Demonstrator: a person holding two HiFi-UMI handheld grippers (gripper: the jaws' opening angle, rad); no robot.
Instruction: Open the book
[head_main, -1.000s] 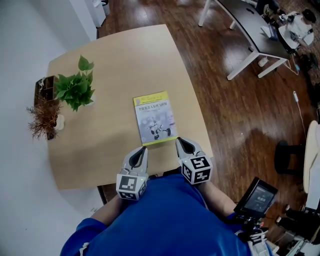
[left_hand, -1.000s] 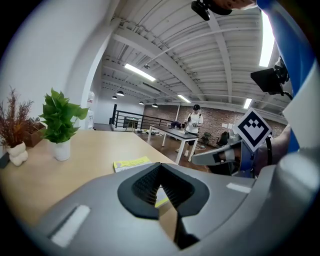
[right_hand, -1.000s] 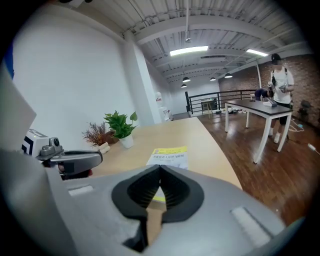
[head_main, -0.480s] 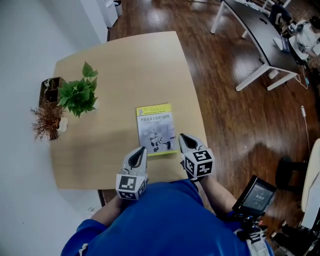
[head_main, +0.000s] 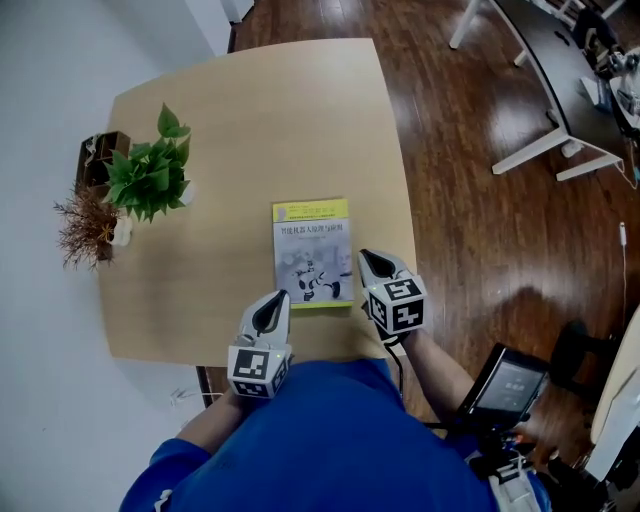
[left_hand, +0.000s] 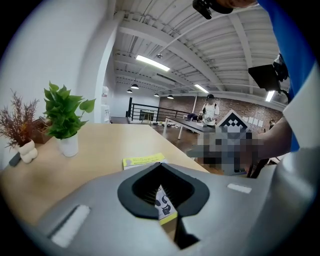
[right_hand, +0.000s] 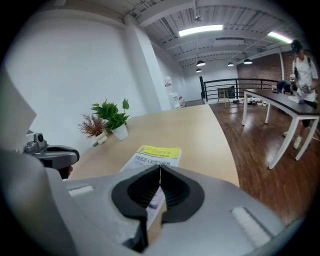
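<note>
We hold both sets of jaws together, empty. The left hand-held gripper (head_main: 272, 302) waits off the near-left corner of the book (head_main: 311, 250). The right hand-held gripper (head_main: 373, 262) has advanced alongside its right edge, probably lining up on the cover. The book lies closed, flat, toward the near-right corner of the worktop (head_main: 250, 120).

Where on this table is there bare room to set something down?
Widest bare patch: the far half of the table, beyond the book and right of the green plant. Another lies between book and dried plant. Tight: the left edge with the plants, and the near edge, where left gripper and right gripper flank the book.
</note>
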